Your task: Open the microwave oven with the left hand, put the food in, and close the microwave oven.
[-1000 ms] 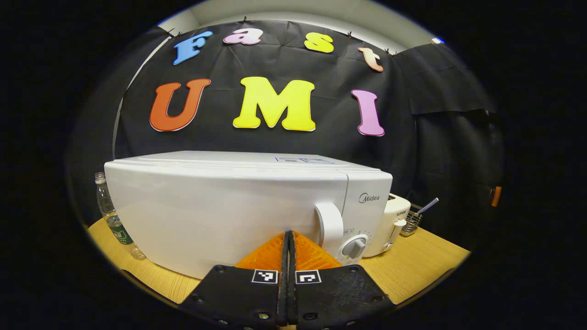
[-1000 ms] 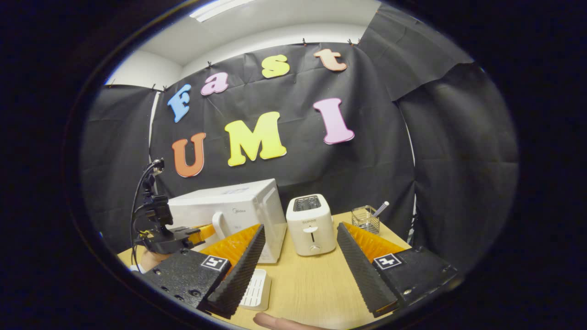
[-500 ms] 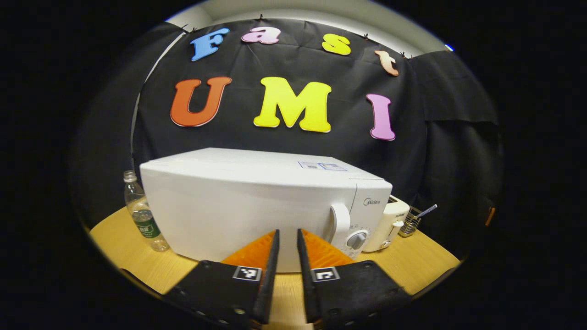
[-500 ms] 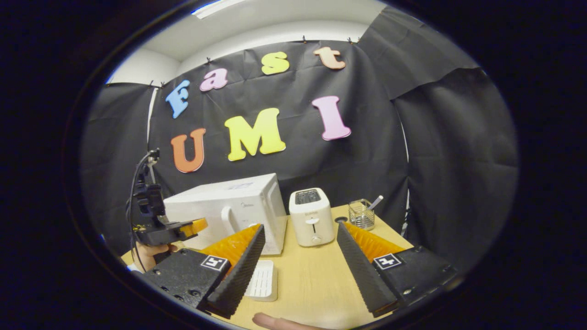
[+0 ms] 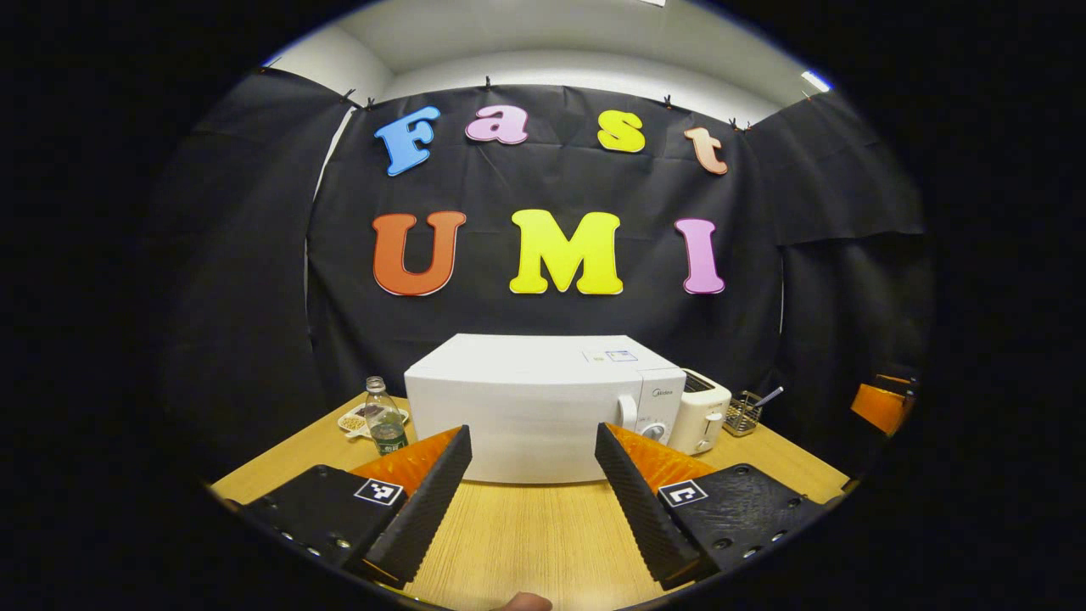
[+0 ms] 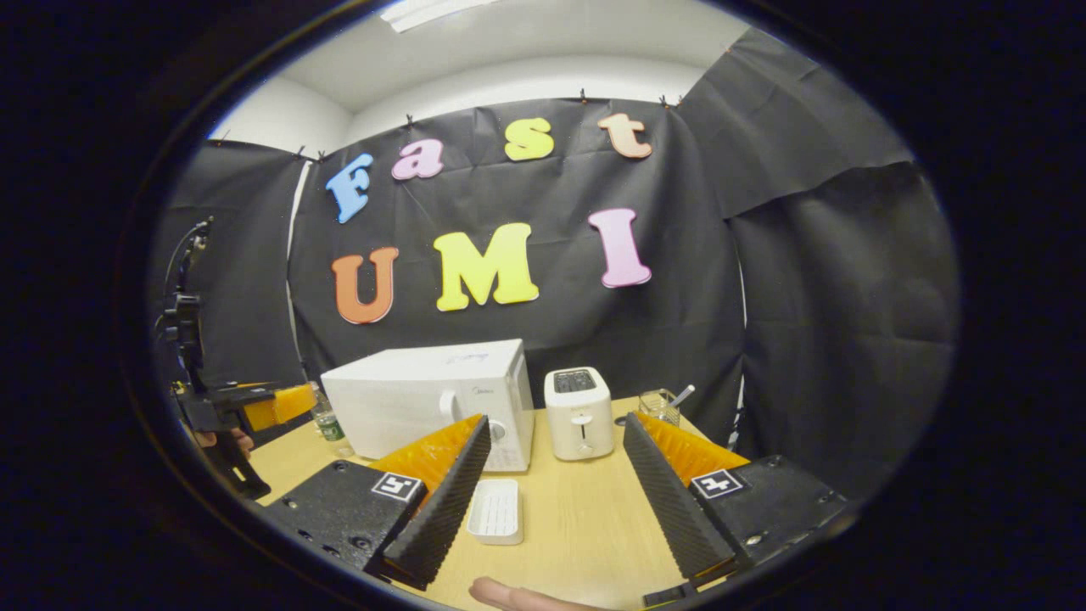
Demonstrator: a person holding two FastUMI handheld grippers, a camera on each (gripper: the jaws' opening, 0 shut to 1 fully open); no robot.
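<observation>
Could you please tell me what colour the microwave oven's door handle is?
White, matching the microwave oven; its door handle shows best in the right gripper view.

Ahead of my left gripper (image 5: 532, 431), the microwave oven (image 5: 526, 407) is carrying a small brand mark (image 5: 664, 392) on its control panel, but it is showing too small for me to read. A sticker (image 5: 612, 356) is lying on its top, its print blurred. To the right, the toaster (image 5: 700, 407) is showing no lettering I can make out. To the left, the water bottle (image 5: 386, 424) is wearing a label too small to read. Square coded markers (image 5: 377, 491) without letters are sitting on my left gripper, and likewise on my right gripper (image 6: 556, 421).
</observation>
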